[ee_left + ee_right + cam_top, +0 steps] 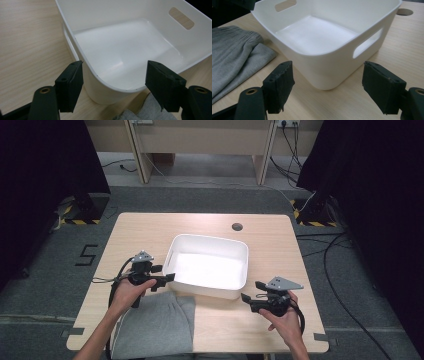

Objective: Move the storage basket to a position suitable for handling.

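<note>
White bin (pixel 172 251): smooth, glossy plastic. Grey garment (pixel 155 322): soft, matt knit cloth. Table (pixel 150 227): pale, matt wood-grain surface.

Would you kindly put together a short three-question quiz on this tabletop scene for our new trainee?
1. True or false: the white bin has items inside.
2. Which lies nearer the grey garment: A) the left tongs, or B) the right tongs?
3. Fill in: both tongs have their jaws ____.

Key:
1. False; its floor is bare.
2. A; the left tongs hover at the bin's near left corner, just above the garment's top edge.
3. Open; in each gripper view the jaws stand wide apart, gripping nothing.
</note>
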A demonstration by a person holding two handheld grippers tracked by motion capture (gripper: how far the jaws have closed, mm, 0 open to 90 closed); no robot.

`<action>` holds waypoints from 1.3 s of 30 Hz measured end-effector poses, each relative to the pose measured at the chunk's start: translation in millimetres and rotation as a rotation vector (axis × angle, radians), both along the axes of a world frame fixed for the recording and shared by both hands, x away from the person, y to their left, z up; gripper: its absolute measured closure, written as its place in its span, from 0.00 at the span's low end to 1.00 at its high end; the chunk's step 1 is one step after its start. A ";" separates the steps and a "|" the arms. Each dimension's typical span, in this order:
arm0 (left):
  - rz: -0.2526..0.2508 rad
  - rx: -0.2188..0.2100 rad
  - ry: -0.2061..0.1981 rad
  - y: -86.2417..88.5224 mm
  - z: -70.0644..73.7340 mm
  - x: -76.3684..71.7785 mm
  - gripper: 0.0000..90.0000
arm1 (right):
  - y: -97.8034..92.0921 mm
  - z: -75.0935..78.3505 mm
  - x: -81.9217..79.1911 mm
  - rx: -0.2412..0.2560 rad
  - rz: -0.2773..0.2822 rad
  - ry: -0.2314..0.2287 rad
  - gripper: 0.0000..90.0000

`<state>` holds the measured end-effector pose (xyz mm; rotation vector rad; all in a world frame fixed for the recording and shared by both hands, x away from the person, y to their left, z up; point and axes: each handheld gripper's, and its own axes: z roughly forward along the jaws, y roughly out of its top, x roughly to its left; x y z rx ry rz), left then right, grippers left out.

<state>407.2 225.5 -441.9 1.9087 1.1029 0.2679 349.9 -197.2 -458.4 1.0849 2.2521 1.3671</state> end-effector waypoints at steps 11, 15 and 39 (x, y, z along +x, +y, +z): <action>0.004 -0.023 0.004 2.1 -2.5 -0.1 0.34 | 16.1 -7.3 17.7 -0.028 -0.001 0.004 0.31; 0.000 -0.017 0.005 1.5 -2.3 1.2 0.35 | 17.1 -7.0 24.5 -0.023 -0.013 -0.008 0.35; 0.045 0.028 0.005 -8.7 -8.4 18.4 0.40 | 34.6 -7.5 53.3 -0.095 -0.029 -0.020 0.27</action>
